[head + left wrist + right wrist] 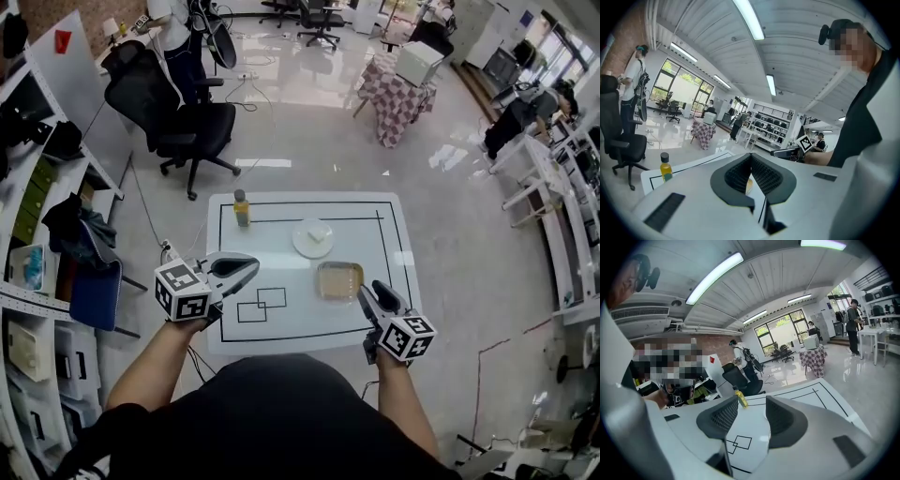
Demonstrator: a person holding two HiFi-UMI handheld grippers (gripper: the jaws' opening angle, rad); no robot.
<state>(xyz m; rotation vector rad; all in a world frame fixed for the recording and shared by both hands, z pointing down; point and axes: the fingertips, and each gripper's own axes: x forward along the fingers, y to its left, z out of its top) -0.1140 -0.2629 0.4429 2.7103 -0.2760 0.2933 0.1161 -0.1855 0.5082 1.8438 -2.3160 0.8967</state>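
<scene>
Tray (339,280), one, with one plate (312,238) and one bottle (242,208) beyond it; I'm holding the left gripper (253,266) pinched together, the right gripper (365,290) parted.

Rocking a black short-sleeved top, plus white-and-grey left gripper (251,266) and right gripper (365,292), dark ribbed pads (764,176) inside, black-and-white marker cubes (182,291) on both.

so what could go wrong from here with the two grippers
1. The right gripper, jaws apart, sits right beside the square tan dish; a careless move could shove it aside.
2. The tall oil bottle stands by the far left corner of the table; a sweep by the left gripper, jaws together, could topple it.
</scene>
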